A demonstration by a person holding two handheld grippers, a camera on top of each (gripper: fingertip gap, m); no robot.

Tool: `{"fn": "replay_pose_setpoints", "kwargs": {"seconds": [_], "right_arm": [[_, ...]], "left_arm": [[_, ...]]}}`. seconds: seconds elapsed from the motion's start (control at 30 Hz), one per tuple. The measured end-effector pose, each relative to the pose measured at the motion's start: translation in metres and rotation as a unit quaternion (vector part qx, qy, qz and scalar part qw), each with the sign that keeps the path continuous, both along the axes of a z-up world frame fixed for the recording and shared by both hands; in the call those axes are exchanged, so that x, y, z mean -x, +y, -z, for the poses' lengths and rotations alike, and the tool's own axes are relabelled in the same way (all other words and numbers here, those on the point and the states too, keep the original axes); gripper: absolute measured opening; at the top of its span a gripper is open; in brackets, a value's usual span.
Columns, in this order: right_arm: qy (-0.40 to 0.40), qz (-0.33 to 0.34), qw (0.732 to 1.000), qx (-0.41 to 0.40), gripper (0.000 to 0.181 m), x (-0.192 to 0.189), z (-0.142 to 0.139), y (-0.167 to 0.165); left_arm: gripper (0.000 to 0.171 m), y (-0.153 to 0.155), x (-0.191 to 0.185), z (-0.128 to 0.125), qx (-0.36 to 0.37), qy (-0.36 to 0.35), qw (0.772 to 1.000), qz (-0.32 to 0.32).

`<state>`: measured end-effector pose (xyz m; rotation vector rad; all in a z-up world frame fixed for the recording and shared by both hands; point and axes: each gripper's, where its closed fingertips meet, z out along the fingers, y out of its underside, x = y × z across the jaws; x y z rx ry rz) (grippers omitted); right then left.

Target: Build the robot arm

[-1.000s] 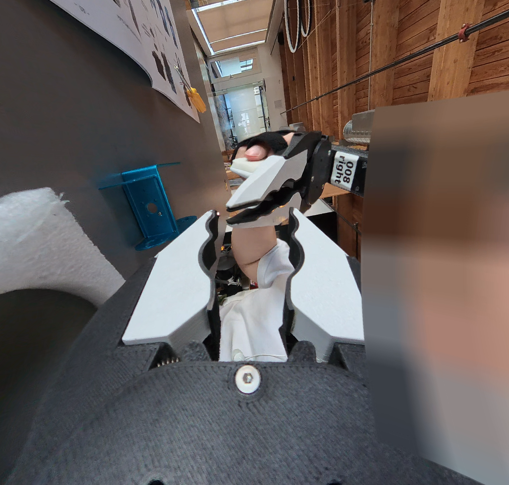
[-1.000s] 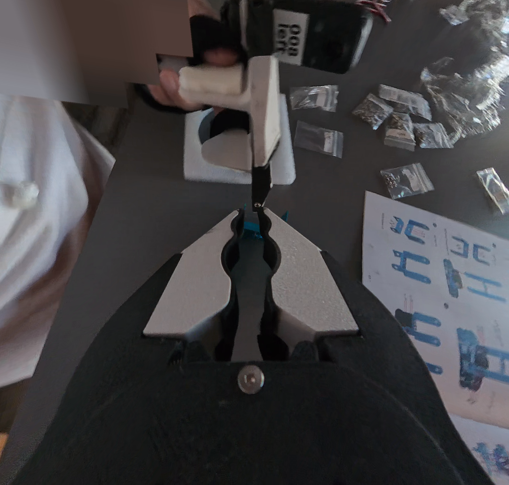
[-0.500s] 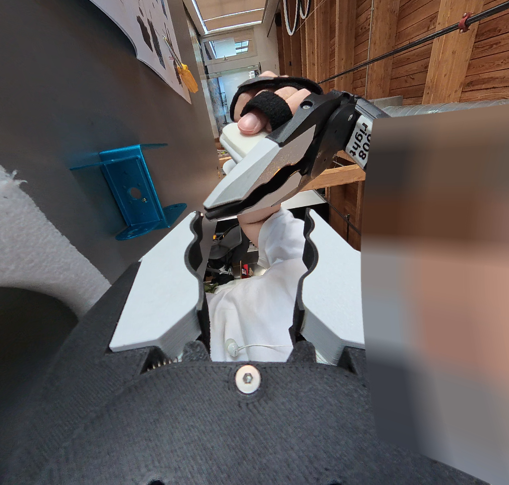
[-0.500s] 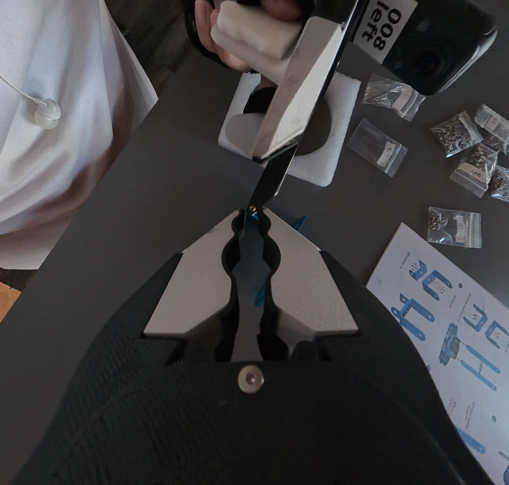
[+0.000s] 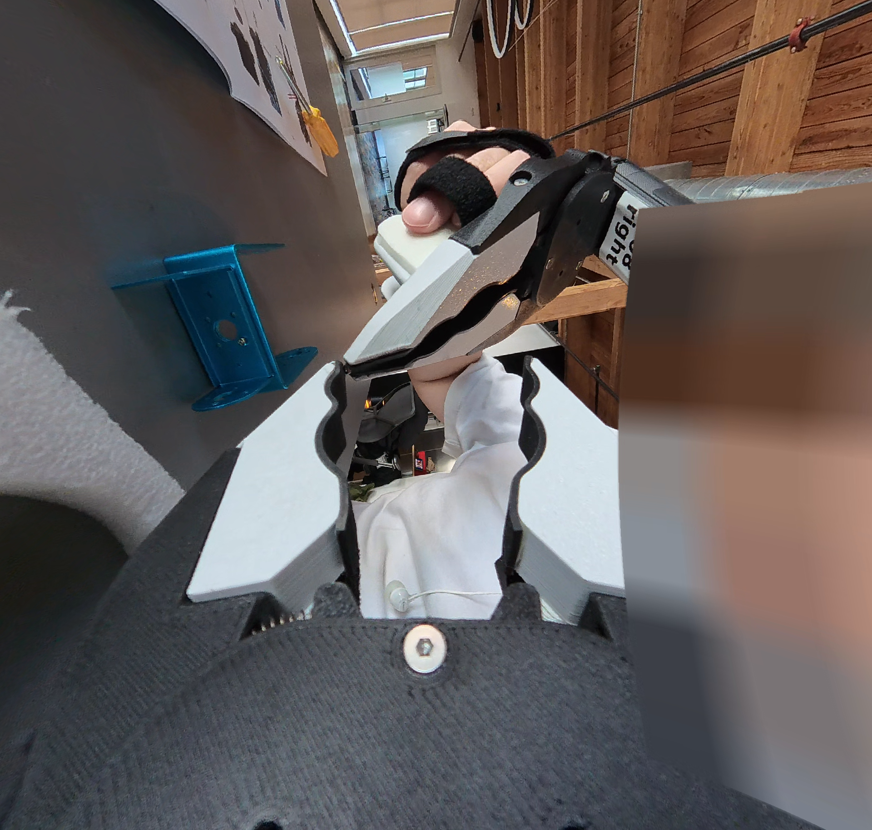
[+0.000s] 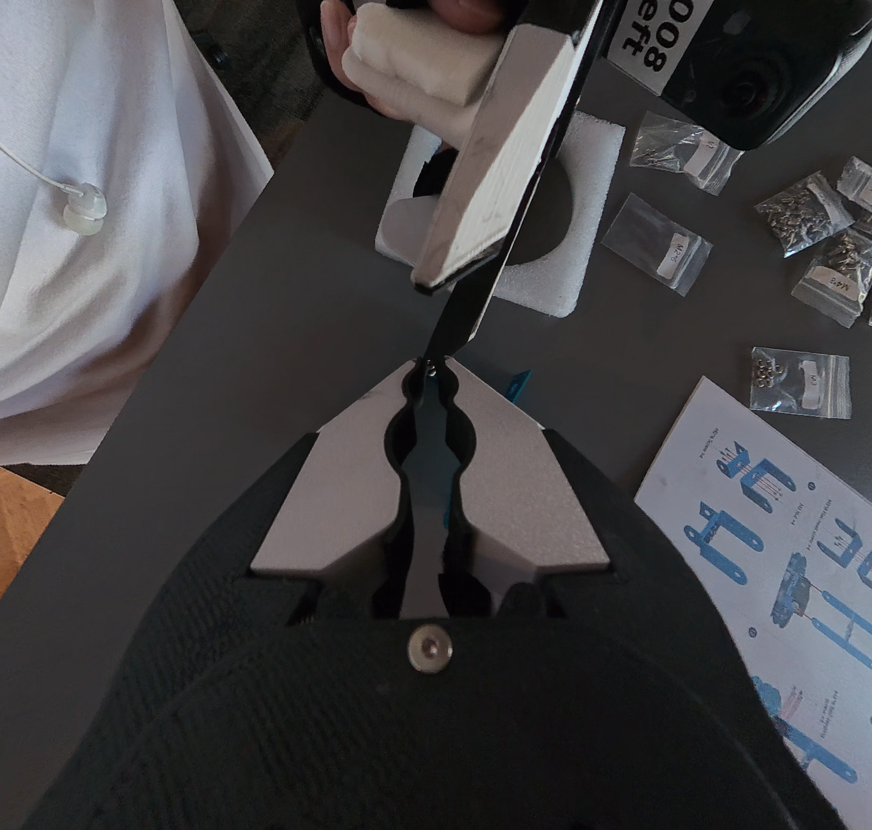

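A dark grey counter (image 6: pixel 245 383) carries a white foam block (image 6: pixel 585 222) with a round cutout, small clear bags of screws (image 6: pixel 802 383) beside it, a printed instruction sheet (image 6: pixel 774 515) with blue drawings, a blue metal bracket (image 5: pixel 222 321), and a yellow-handled screwdriver (image 5: pixel 316 123) lying on the sheet.

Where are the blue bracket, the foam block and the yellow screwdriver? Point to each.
blue bracket (image 5: pixel 222 326), left wrist view: its flat middle plate.
foam block (image 6: pixel 542 288), right wrist view: its bare corner.
yellow screwdriver (image 5: pixel 321 135), left wrist view: its handle.
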<state>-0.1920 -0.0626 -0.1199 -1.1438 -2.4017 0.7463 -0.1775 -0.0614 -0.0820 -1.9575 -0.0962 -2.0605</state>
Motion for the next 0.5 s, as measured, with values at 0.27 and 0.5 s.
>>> {"fn": "replay_pose_setpoints", "kwargs": {"seconds": [0.27, 0.5], "right_arm": [[-0.001, 0.007, 1.0, 0.012, 0.005, 0.0003, -0.0022, 0.0003], [0.005, 0.008, 1.0, 0.02, 0.005, 0.0002, -0.0056, 0.0005]], "left_arm": [[0.073, -0.0018, -0.0026, -0.0008, -0.005, 0.003, 1.0, 0.008], [0.071, -0.0011, -0.0027, -0.0008, -0.004, -0.002, 1.0, 0.007]]}}
